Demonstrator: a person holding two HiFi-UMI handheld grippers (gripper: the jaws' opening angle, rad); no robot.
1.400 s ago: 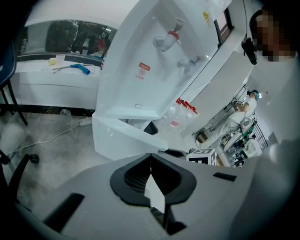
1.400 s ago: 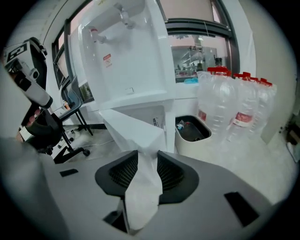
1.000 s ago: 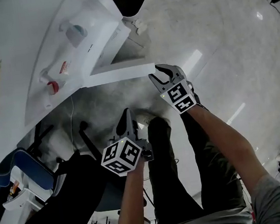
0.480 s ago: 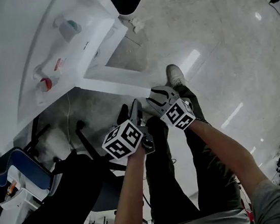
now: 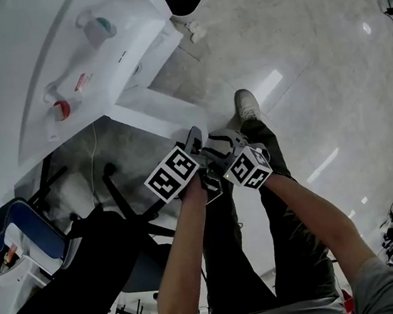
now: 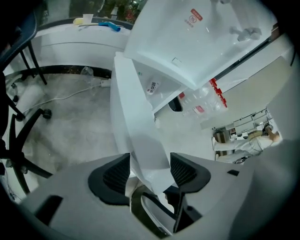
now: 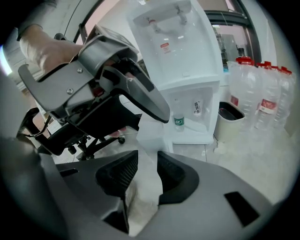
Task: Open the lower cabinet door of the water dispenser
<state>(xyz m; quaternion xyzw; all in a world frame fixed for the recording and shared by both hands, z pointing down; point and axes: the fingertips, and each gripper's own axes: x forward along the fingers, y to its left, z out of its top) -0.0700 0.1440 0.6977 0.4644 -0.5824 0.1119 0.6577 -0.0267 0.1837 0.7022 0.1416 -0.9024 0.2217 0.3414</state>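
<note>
The white water dispenser (image 5: 61, 55) stands at the upper left of the head view, its lower cabinet door (image 5: 155, 115) swung wide open. My right gripper (image 5: 222, 143) is shut on the door's free edge, and the white panel (image 7: 150, 136) runs between its pads in the right gripper view. My left gripper (image 5: 196, 140) sits close beside it at the same edge. Its jaws have just been opening and stand wide, with the door panel (image 6: 136, 117) passing between the pads (image 6: 117, 173) without a firm squeeze. A small bottle (image 7: 178, 123) stands inside the open cabinet.
A black office chair (image 5: 89, 267) is at the lower left, close to the door's swing. Large water bottles (image 7: 262, 103) and a bin (image 7: 229, 117) stand right of the dispenser. The person's shoe (image 5: 247, 103) and legs are just below the grippers. A cable lies on the floor.
The door has swung further open with the right gripper on its edge, drawn toward the person. The left gripper has moved up beside it onto the door edge, and its jaws have spread.
</note>
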